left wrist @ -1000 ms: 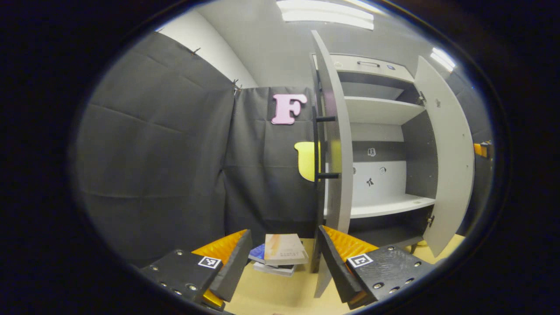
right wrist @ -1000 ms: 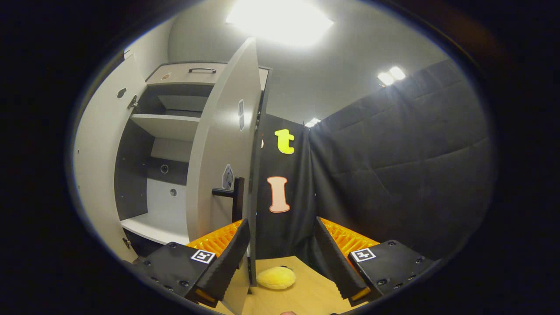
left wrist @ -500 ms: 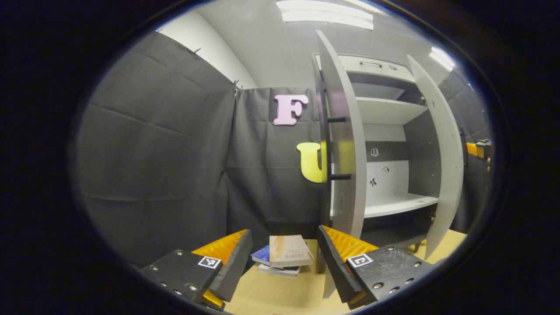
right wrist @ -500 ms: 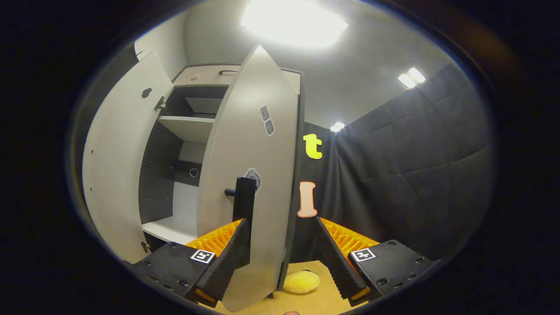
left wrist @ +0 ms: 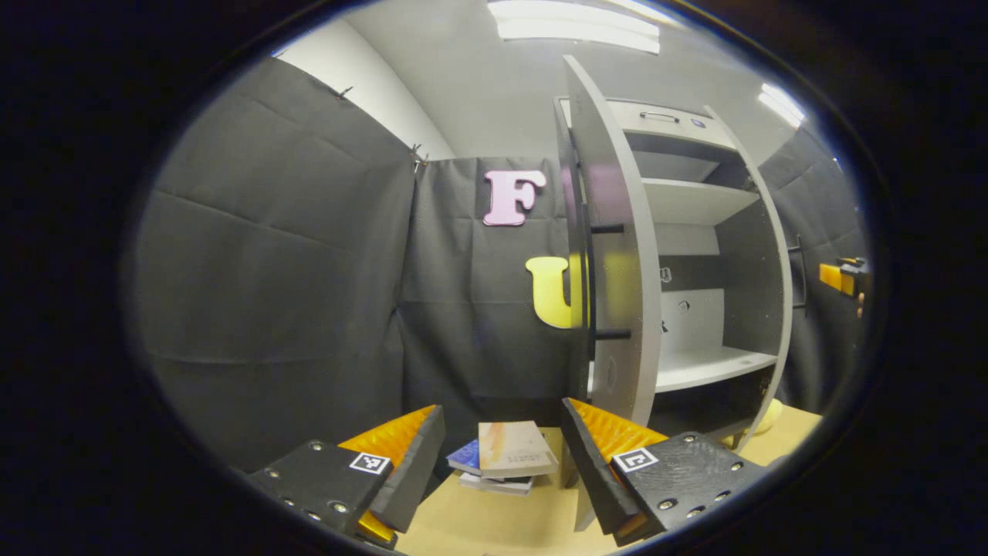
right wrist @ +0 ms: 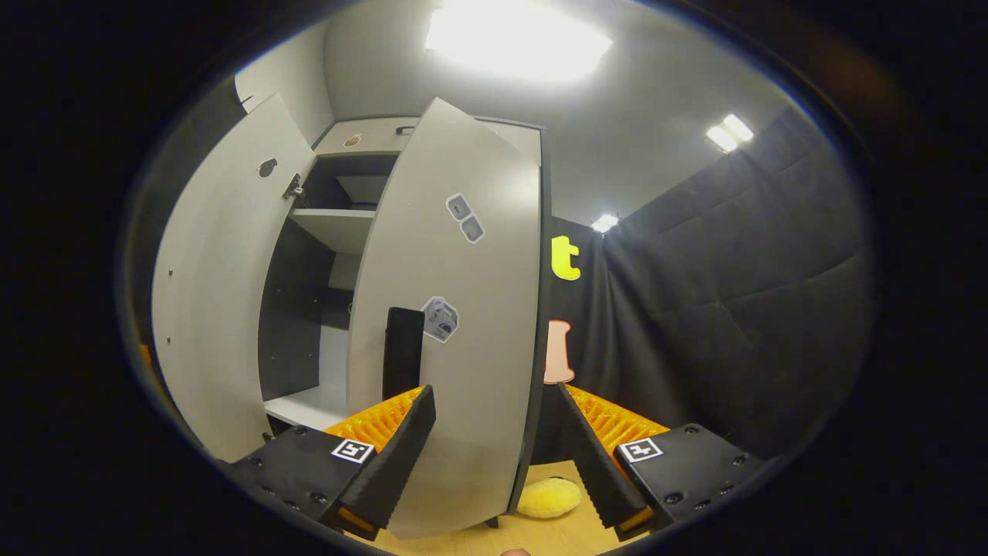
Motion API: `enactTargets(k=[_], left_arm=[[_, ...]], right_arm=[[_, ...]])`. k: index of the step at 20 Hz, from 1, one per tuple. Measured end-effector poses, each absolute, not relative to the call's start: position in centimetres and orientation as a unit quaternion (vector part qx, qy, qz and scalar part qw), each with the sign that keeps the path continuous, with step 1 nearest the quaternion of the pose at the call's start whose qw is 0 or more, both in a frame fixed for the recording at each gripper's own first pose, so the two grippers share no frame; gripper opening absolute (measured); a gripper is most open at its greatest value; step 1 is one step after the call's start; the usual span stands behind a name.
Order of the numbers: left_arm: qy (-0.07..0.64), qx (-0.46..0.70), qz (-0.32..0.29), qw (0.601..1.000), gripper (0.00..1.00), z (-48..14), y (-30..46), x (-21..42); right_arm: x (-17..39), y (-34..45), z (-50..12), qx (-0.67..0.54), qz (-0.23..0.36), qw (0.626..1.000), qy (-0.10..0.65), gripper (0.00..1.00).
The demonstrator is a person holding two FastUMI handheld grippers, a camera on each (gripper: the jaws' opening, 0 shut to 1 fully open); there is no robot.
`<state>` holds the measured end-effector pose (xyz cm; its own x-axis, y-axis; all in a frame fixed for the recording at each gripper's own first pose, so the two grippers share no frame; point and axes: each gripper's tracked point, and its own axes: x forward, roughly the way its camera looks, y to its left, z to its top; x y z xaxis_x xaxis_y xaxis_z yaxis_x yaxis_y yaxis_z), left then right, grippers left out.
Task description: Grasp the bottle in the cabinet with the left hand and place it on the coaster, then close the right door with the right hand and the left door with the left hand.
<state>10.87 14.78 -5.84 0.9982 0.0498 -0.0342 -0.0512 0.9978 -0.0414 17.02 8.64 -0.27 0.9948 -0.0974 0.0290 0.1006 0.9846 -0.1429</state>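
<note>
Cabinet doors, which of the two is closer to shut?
The right door, the one with stickers just ahead of the right hand-held gripper, stands nearer shut. The left door hangs wide open.

The wooden table (left wrist: 494,525) carries a stack of books (left wrist: 509,457), a yellow plush toy (right wrist: 548,498), and the cabinet (left wrist: 695,232), standing on feet.

Left gripper (left wrist: 502,455) held level, its 2 fingers spread wide with nothing between them — right gripper (right wrist: 498,455) likewise gaping, gripping nothing; in the left gripper view it shows far off at the right edge
</note>
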Motion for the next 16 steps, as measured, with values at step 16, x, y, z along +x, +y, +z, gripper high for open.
enactTargets(k=[16], left_arm=[[-0.011, -0.036, 0.04, 0.998, 0.88, 0.9, 14.9, 17.5]], right_arm=[[12.0, 1.3, -4.5, -0.05, -0.088, 0.994, 0.041, 0.99]])
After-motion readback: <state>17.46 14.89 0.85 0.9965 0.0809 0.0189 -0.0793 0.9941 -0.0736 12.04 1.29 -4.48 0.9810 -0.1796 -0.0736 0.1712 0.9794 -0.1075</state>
